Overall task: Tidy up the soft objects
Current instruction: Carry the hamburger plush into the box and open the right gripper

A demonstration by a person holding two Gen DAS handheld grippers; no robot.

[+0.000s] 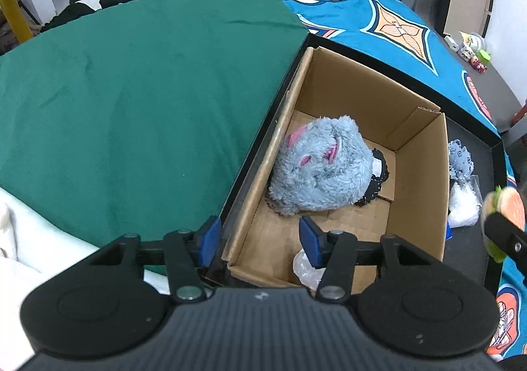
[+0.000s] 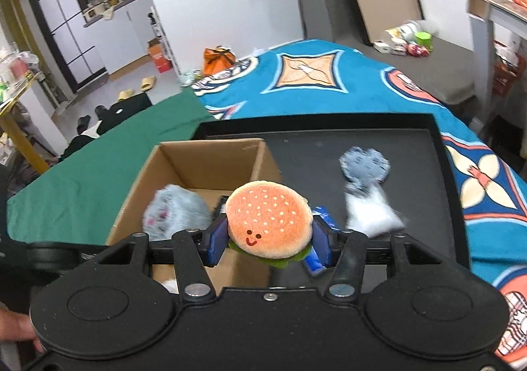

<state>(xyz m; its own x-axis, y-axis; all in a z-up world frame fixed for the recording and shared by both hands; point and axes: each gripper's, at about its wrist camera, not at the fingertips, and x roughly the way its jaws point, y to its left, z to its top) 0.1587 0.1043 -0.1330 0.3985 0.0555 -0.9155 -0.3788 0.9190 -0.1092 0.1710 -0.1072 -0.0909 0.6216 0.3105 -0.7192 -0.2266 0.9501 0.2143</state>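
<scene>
A cardboard box (image 1: 418, 173) stands in a black tray (image 2: 411, 206) on the bed. A fluffy grey plush (image 1: 319, 167) lies inside the box, over a black-and-white item (image 1: 378, 173). My left gripper (image 1: 260, 239) is open and empty, its fingers straddling the box's near left wall. My right gripper (image 2: 268, 239) is shut on a plush hamburger (image 2: 268, 219) with a smiling face, held above the box's right wall. The hamburger shows at the right edge of the left wrist view (image 1: 504, 209). The grey plush shows in the right wrist view (image 2: 174, 209).
A small grey-blue plush (image 2: 364, 167) and a white crumpled bag (image 2: 372, 209) lie on the tray right of the box. A clear plastic wrap (image 1: 306, 272) lies in the box's near corner. A green blanket (image 1: 131, 101) and blue patterned blanket (image 2: 329, 74) cover the bed.
</scene>
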